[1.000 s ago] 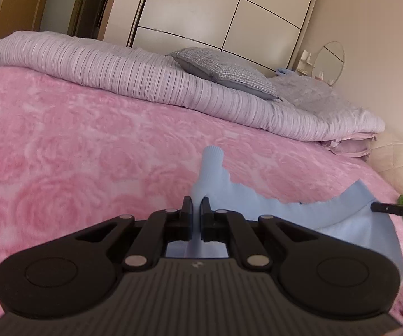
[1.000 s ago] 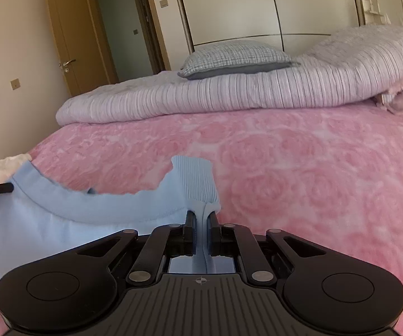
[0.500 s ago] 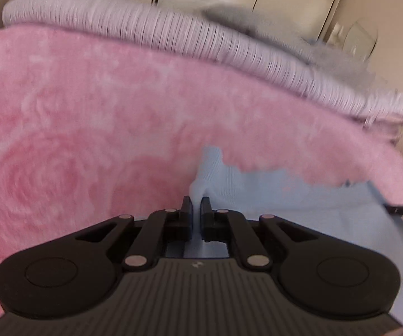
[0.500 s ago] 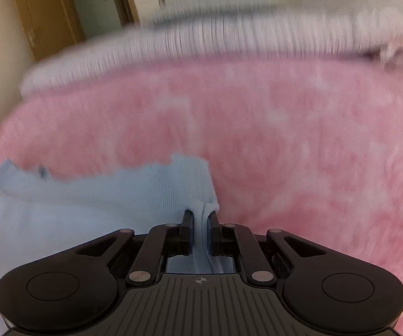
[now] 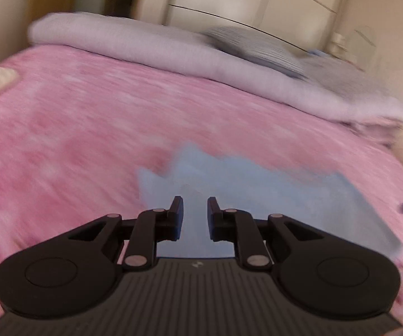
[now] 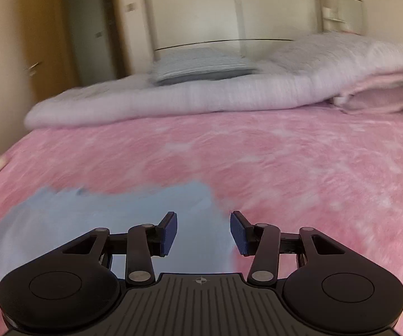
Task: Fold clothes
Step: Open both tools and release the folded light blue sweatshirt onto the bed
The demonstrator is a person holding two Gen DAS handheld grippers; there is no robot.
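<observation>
Soft pale-blue garment (image 5: 257,196) flat on fuzzy pink blanket (image 5: 75,128); left gripper (image 5: 195,210), right gripper (image 6: 203,225) above it, jaws released.

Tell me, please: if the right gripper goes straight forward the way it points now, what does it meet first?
Most likely the light blue garment lying just ahead of the open right gripper, then the pink blanket; blur makes depth uncertain.

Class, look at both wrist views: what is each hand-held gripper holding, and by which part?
Nothing is held. The left hand-held gripper and the right hand-held gripper both stand open over the light blue garment, which lies on the pink blanket.
</observation>
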